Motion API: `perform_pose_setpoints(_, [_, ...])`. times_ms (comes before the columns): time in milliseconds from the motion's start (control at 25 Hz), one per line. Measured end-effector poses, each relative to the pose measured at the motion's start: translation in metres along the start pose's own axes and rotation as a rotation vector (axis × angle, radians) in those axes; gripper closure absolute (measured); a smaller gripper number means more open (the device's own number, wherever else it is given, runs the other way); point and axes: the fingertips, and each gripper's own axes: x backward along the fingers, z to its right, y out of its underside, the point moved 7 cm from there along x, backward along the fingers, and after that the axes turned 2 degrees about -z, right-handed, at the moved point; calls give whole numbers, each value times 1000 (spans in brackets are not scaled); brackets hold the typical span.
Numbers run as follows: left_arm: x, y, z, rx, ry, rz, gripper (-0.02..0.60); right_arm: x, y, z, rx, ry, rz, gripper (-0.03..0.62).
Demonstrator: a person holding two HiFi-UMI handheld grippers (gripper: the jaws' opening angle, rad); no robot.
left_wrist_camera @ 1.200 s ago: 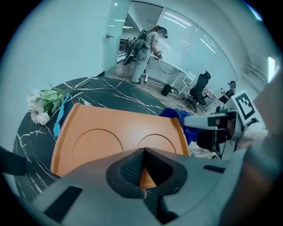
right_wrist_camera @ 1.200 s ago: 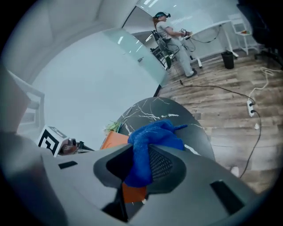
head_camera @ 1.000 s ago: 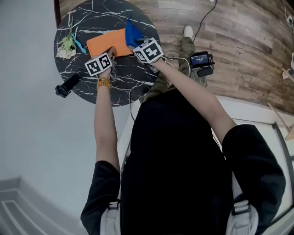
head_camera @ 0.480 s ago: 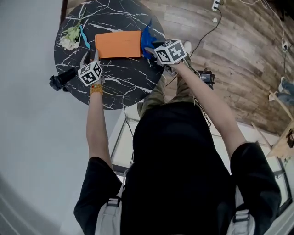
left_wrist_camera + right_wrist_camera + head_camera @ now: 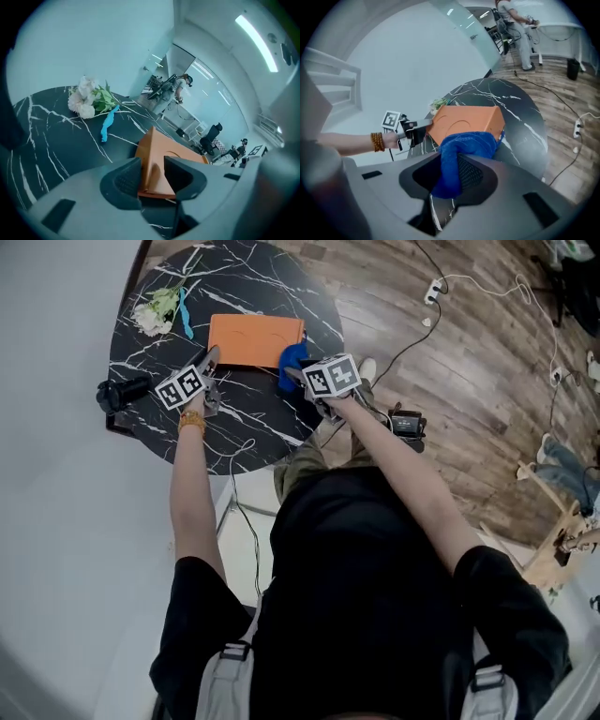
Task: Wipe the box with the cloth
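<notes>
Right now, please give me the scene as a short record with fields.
table: black marble, round
box: orange, flat on table
cloth: blue, bunched, at box's near right corner
right gripper: shut on cloth
left gripper: jaws apart, just been closing, box corner between them
flowers: far left of table

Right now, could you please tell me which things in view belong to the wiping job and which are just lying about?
Job: flat orange box; blue cloth, clamped in the right gripper.
Lying about: white flower bunch; light blue strip beside it; black camera-like device at the black marble table's edge.
</notes>
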Motion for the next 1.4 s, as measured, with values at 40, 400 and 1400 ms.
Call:
perform_pose_setpoints(40, [2,7,3,21,-12,10,433,3,-4,6,0,22,4,511])
perform_pose_setpoints(400, [-17,93,97,69,81,-29,468,53,-44,84,189,383,98,510])
perform_pose_setpoints(1400, [-76,48,165,-438,51,-366,578,56,-42,89,292,307,99,512])
